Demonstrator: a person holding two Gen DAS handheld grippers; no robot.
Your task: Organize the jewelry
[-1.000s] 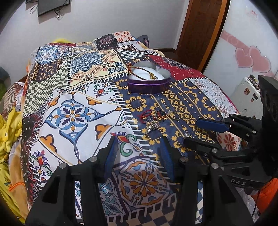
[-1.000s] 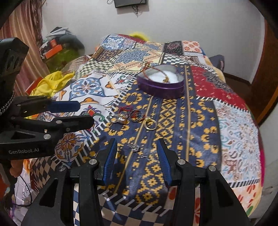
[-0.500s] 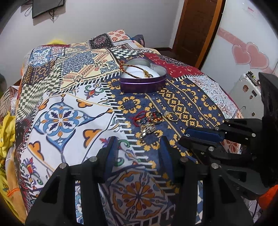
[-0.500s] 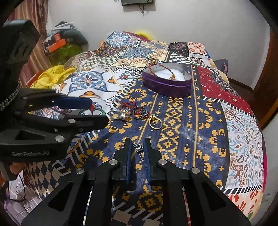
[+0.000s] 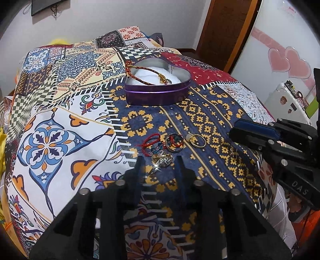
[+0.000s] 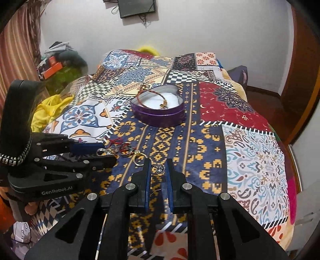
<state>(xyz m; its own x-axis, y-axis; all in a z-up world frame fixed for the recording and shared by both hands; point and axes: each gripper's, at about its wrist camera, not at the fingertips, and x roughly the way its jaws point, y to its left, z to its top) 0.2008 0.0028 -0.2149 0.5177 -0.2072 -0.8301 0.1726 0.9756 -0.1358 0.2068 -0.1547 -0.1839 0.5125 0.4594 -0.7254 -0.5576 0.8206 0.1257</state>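
**Two tools over a patchwork bed, jewelry half sorted**

On the left of the right wrist view, the left tool [image 6: 104, 154] carries the white lettering "GenRobot.AI" on its black body. Its jaws are closing over the pile of rings [image 5: 163, 160] at the seam of the bedspread, the pieces lying between the blue pads with no pad yet pressing on them. Just right of the pile lie a red cord bracelet [image 5: 151, 140], a beaded ring [image 5: 175, 143] and a gold hoop ring [image 5: 197, 140], all loose on the navy-and-yellow patch. In the left wrist view the right tool [image 6: 158, 170] bears the letters "DAS" on its side. It is clenched on a small silver pendant [image 6: 160, 168], whose thin chain trails down between the fingers.

Farther back stands a purple heart-shaped tin [image 5: 158, 96], open, lined in white, with a braided red-and-gold bracelet [image 5: 148, 75] draped across it and over its left rim.

The bed [image 6: 254, 160] is covered in a bright patchwork print. Behind it are a white wall, a dark screen [image 6: 137, 8] mounted high, striped curtains at left, yellow cloth [image 6: 48, 110] beside the bed, and a wooden door [image 5: 226, 34] at right next to pink heart stickers [image 5: 288, 62].
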